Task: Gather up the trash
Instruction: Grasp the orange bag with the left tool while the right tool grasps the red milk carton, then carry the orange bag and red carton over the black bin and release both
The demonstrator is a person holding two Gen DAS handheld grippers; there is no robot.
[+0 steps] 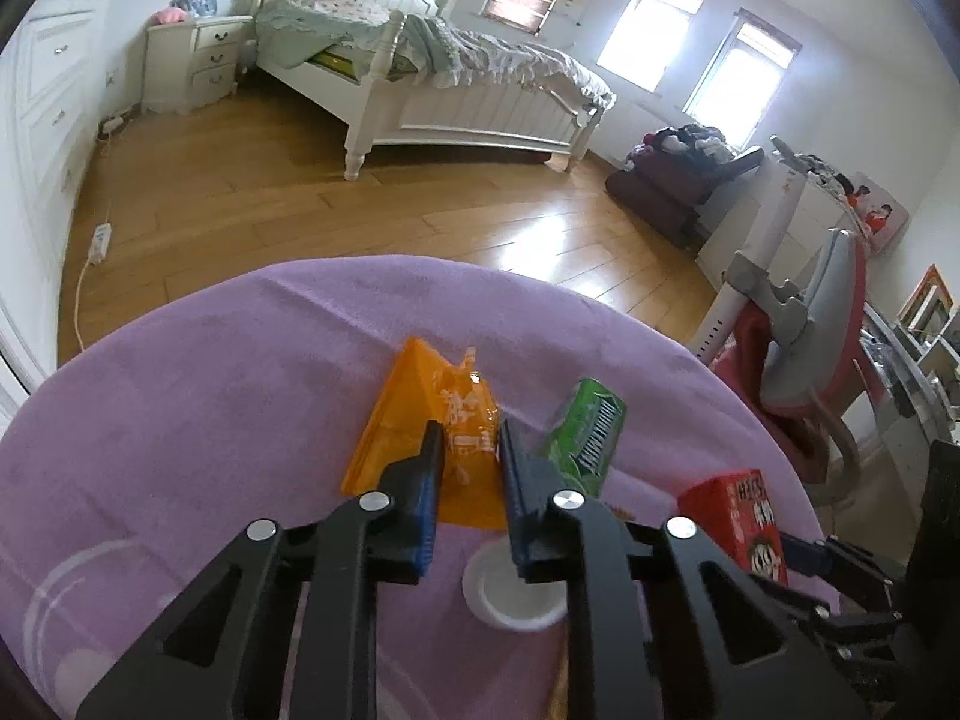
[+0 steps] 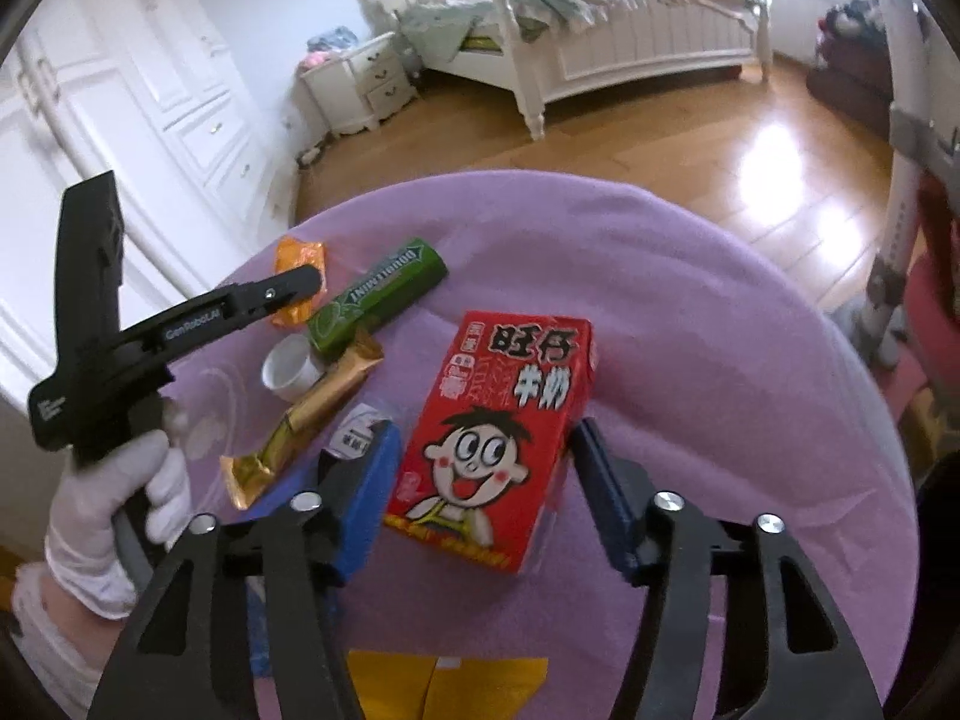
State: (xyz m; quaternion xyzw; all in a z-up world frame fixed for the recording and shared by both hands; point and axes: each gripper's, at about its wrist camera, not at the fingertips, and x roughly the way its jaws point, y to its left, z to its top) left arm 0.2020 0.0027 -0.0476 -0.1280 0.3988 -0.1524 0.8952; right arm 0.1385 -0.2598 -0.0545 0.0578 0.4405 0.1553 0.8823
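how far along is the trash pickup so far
Nothing looks collected yet. In hand: the left tool pinches the orange wrapper; the right tool straddles the red milk carton. Left on the purple cloth: green gum pack, gold wrapper, white cap.

A purple cloth [image 1: 228, 396] covers the round table. Beyond it, on the wood floor [image 1: 252, 180], stand a white bed [image 1: 468, 102] with rumpled bedding, a nightstand [image 1: 198, 63] and a wardrobe [image 2: 120, 84].
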